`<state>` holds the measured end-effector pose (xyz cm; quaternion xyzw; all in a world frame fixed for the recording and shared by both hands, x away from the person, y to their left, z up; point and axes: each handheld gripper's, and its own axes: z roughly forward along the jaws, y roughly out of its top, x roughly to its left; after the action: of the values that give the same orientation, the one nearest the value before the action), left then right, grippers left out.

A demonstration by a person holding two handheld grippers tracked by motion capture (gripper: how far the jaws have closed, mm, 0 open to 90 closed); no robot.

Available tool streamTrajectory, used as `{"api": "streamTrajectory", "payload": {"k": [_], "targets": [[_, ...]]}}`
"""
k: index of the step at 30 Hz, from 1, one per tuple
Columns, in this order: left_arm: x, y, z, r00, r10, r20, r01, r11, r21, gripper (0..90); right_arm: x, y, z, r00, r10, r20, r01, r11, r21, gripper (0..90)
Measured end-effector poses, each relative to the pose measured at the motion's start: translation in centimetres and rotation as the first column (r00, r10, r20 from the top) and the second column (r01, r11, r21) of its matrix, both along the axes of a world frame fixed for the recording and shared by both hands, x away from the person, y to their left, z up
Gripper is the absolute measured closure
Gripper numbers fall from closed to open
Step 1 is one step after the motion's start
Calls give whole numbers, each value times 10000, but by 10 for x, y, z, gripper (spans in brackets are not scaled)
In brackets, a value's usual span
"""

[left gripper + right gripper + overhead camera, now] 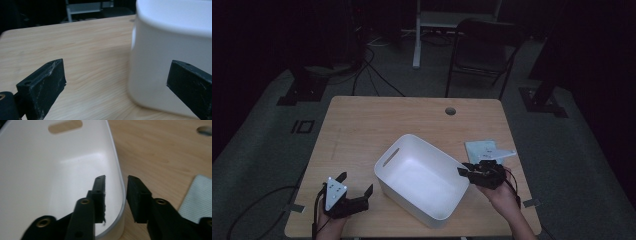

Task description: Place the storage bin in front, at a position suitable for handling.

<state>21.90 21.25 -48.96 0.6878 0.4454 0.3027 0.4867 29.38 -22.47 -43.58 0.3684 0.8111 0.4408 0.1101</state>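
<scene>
Right tool astride the tub's rim, left tool wide beside it

At the near left, the left tool (pixel 357 186) gapes wide and empty, the white tub (pixel 414 172) just to its right on the counter (pixel 362 125). The right tool (pixel 116 185) straddles the tub's right rim, jaws narrowly parted, not pinching. The tub's long axis runs diagonally toward the far handle slot (pixel 65 126). A folded cloth (pixel 482 148) lies beyond.

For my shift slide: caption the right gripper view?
Right claw straddles the white bin rim, jaws slightly apart, not pressing.
</scene>
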Motion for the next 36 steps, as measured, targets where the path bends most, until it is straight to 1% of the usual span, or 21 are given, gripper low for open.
{"api": "streamTrajectory", "payload": {"k": [1, 3, 5, 6, 8, 10, 11, 12, 14, 16, 18, 20, 22, 23, 24, 25, 26, 28, 29, 31, 36], "targets": [[2, -1, 6, 9998, -167, -144, 165, 9998, -144, 19, -2, -2, 2, 10000, -57, 31, 56, 9998, 197, 654], [5, -4, 18, 9971, -667, -356, 660, 9976, -201, 19, -7, -6, 6, 9996, -236, 153, 227, 9981, 568, 640], [8, -9, 27, 9932, -1150, -191, 1150, 9934, -11, 19, -12, -9, 9, 9989, -379, 270, 357, 9963, 787, 635], [9, -11, 31, 9920, -1256, -106, 1257, 9921, 54, 21, -15, -10, 11, 9980, -478, 402, 445, 9958, 799, 634], [13, -15, 39, 9901, -1406, 0, 1406, 9900, 74, 87, -20, -11, 14, 9961, -557, 683, 501, 9955, 808, 634], [17, -19, 42, 9877, -1540, 253, 1536, 9880, 165, 152, -24, -12, 15, 9947, -594, 835, 510, 9938, 984, 635], [19, -21, 42, 9878, -1530, 277, 1523, 9880, 251, 152, -25, -12, 15, 9943, -643, 855, 556, 9934, 1006, 636], [22, -24, 42, 9901, -1395, 151, 1388, 9896, 364, 153, -26, -12, 15, 9923, -737, 996, 643, 9935, 941, 637], [28, -28, 40, 9898, -1423, 24, 1420, 9886, 496, 167, -27, -12, 14, 9905, -844, 1086, 747, 9931, 903, 647], [32, -31, 40, 9903, -1389, 6, 1386, 9883, 644, 284, -28, -13, 13, 9882, -1019, 1146, 914, 9914, 933, 658], [36, -32, 40, 9923, -1236, -129, 1242, 9900, 676, 372, -27, -14, 11, 9879, -1152, 1039, 1062, 9904, 887, 675], [40, -33, 40, 9928, -1161, -308, 1180, 9907, 681, 424, -25, -16, 9, 9873, -1280, 946, 1197, 9889, 885, 697], [42, -34, 39, 9952, -900, -390, 930, 9922, 835, 490, -23, -17, 6, 9876, -1357, 795, 1283, 9875, 915, 710], [44, -33, 39, 9952, -837, -512, 875, 9932, 770, 520, -23, -17, 5, 9870, -1411, 767, 1338, 9866, 932, 713], [44, -33, 38, 9960, -737, -497, 772, 9945, 713, 544, -23, -17, 4, 9875, -1407, 711, 1334, 9861, 989, 713], [44, -32, 38, 9978, -566, -351, 589, 9958, 695, 591, -23, -17, 3, 9881, -1375, 683, 1303, 9863, 1007, 723], [45, -32, 38, 9984, -476, -315, 495, 9968, 626, 603, -23, -16, 2, 9884, -1352, 695, 1284, 9872, 949, 732], [46, -31, 38, 9973, -498, -531, 524, 9974, 496, 633, -22, -14, 0, 9892, -1306, 663, 1259, 9895, 707, 747], [46, -32, 38, 9969, -557, -553, 583, 9972, 474, 641, -21, -13, -1, 9895, -1290, 651, 1247, 9900, 667, 752], [46, -35, 37, 9951, -755, -631, 796, 9947, 652, 657, -19, -13, -1, 9914, -1229, 446, 1193, 9899, 773, 769], [49, -39, 39, 9920, -872, -916, 948, 9921, 819, 725, -17, -9, -2, 9927, -1128, 435, 1093, 9910, 770, 837]]}}
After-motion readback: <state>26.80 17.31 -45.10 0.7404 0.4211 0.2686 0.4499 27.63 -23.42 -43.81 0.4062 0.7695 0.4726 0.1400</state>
